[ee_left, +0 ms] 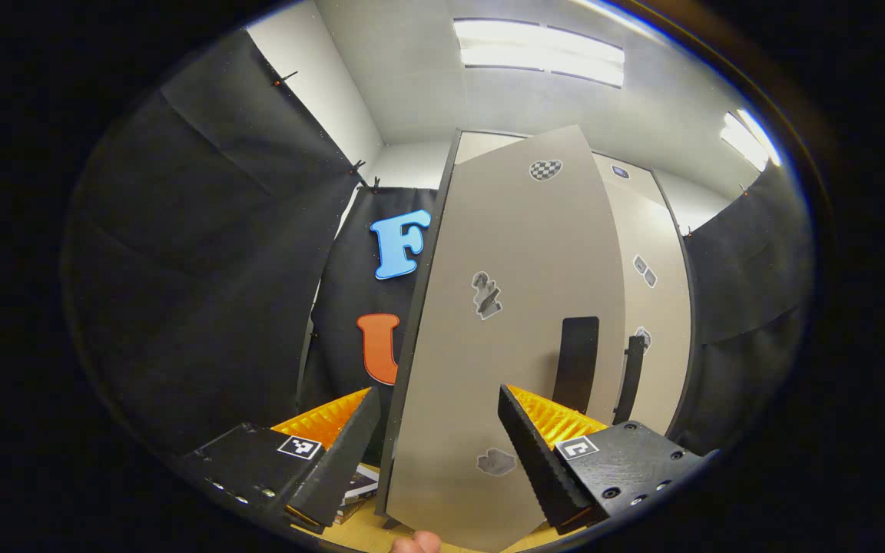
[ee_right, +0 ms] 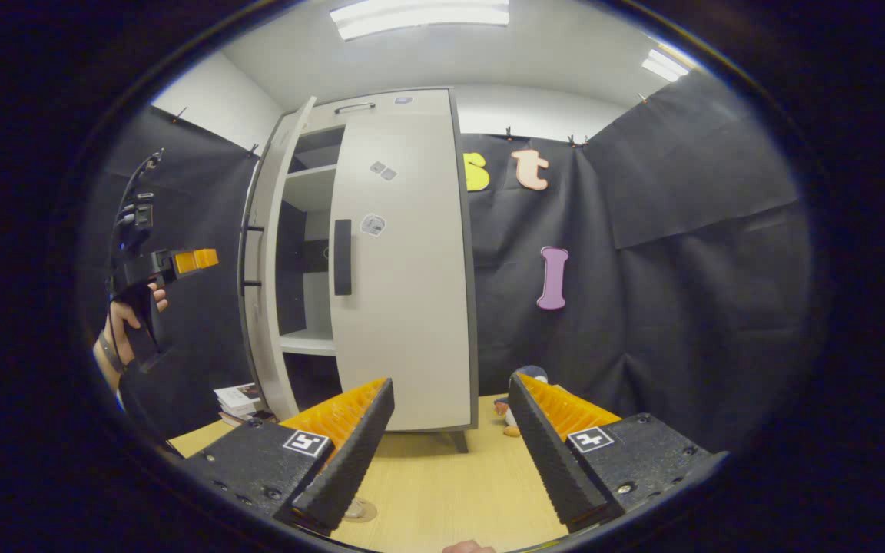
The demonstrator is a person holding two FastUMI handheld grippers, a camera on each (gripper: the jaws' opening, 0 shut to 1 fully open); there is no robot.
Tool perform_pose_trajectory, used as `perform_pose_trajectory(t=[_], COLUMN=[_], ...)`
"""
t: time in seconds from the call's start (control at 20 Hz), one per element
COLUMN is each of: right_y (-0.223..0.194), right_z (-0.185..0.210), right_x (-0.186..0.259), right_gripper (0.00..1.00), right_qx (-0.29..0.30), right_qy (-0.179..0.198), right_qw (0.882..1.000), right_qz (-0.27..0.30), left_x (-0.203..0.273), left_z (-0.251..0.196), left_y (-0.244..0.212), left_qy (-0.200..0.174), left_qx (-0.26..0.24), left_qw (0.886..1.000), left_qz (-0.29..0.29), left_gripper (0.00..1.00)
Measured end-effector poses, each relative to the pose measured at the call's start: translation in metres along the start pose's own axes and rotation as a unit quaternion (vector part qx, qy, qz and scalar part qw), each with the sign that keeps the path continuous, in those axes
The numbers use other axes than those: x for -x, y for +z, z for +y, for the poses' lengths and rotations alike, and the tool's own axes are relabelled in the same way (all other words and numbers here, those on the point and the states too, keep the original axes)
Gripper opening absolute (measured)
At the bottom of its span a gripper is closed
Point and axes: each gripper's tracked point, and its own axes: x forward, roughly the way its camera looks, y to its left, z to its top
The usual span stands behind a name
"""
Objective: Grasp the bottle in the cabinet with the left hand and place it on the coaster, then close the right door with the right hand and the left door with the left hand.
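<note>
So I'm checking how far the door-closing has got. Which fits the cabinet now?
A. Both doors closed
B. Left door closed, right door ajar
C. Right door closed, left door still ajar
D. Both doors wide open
C: in the right gripper view the right door lies flush with the cabinet front, while the left door stands swung out, with shelves showing in the gap between them.

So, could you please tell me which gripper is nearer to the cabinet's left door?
Left. The left gripper is right up at the left door; the right gripper sits back over the table.
</note>
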Motion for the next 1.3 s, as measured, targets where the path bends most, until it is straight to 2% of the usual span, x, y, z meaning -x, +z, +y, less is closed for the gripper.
perform_pose_trajectory(t=[0.05,0.1,0.2,0.25,0.3,0.4,0.45,0.55,0.65,1.0,1.15,1.2,1.25,1.3], right_y=[0.0,-0.001,-0.003,-0.004,-0.006,-0.007,-0.008,-0.008,-0.008,-0.021,-0.028,-0.028,-0.031,-0.032], right_z=[0.0,-0.001,-0.003,-0.003,-0.002,0.0,0.0,0.005,0.012,0.027,0.03,0.03,0.03,0.031], right_x=[-0.001,-0.001,-0.001,-0.002,-0.003,-0.004,-0.004,-0.007,-0.01,-0.006,-0.004,-0.004,-0.004,-0.004], right_gripper=[0.98,0.98,0.98,0.98,0.98,0.98,0.98,0.98,0.98,0.98,0.98,0.98,0.98,0.98], right_qx=[-0.001,0.0,-0.002,-0.003,-0.005,-0.007,-0.008,-0.008,-0.006,-0.004,-0.007,-0.006,-0.005,-0.004], right_qy=[-0.002,-0.004,-0.004,-0.003,0.0,0.008,0.012,0.022,0.031,0.048,0.052,0.051,0.051,0.05], right_qw=[1.0,1.0,1.0,1.0,1.0,1.0,1.0,1.0,0.999,0.998,0.998,0.998,0.998,0.998], right_qz=[0.001,0.002,0.004,0.005,0.007,0.01,0.011,0.014,0.015,0.029,0.039,0.04,0.041,0.041], left_x=[0.003,0.008,0.026,0.035,0.043,0.059,0.067,0.082,0.095,0.132,0.139,0.14,0.141,0.141], left_z=[-0.001,-0.002,-0.005,-0.007,-0.009,-0.019,-0.026,-0.041,-0.05,-0.057,-0.054,-0.052,-0.047,-0.042], left_y=[-0.002,-0.005,-0.009,-0.012,-0.017,-0.025,-0.03,-0.038,-0.046,-0.09,-0.104,-0.106,-0.109,-0.11], left_qy=[-0.004,-0.009,-0.016,-0.02,-0.023,-0.031,-0.038,-0.053,-0.062,-0.051,-0.04,-0.037,-0.032,-0.022], left_qx=[-0.005,-0.012,-0.034,-0.048,-0.063,-0.083,-0.079,-0.058,-0.049,-0.034,-0.014,-0.01,-0.012,-0.018], left_qw=[1.0,1.0,0.999,0.998,0.997,0.995,0.995,0.995,0.995,0.994,0.994,0.994,0.994,0.995], left_qz=[0.008,0.017,0.024,0.027,0.031,0.043,0.049,0.056,0.06,0.09,0.1,0.101,0.102,0.1], left_gripper=[0.95,0.99,0.99,0.95,0.99,0.99,0.99,0.9,0.99,0.99,0.95,0.99,0.99,0.95])
